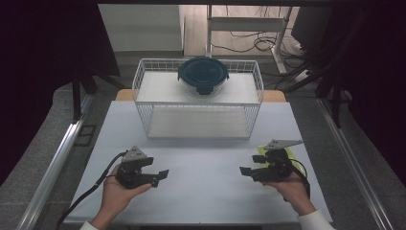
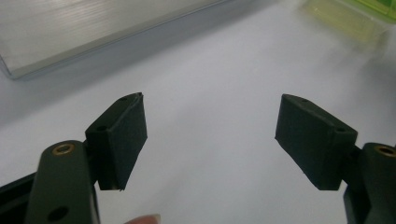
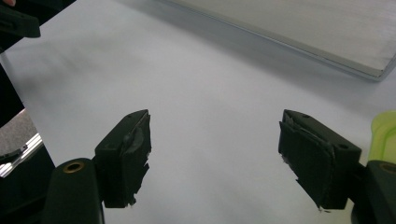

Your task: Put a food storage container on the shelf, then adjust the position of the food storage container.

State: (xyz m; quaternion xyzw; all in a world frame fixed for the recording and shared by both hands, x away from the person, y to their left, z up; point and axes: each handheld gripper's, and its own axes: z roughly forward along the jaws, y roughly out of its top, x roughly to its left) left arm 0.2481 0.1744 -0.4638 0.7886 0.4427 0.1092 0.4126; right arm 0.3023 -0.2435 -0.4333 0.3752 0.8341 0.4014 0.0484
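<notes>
A round glass container with a dark blue clip lid (image 1: pixel 203 75) stands on the top shelf of a white wire rack (image 1: pixel 143 86) at the back of the table. My left gripper (image 1: pixel 160 176) rests low over the table at the front left, open and empty; its jaws (image 2: pixel 210 140) stand wide apart over bare white surface. At the front right my right gripper (image 1: pixel 245 171) is open too, its worn pads (image 3: pixel 133 158) spread with nothing between them. A yellow-green thing (image 1: pixel 262 150) lies just behind the right gripper, mostly hidden, and its edge (image 3: pixel 385 130) shows beside the right jaw.
The white table top (image 1: pixel 201 163) stretches between the two grippers and up to the rack's lower shelf (image 1: pixel 196 122). Metal rails run along both sides of the table. Cables and a table frame sit on the floor beyond the rack.
</notes>
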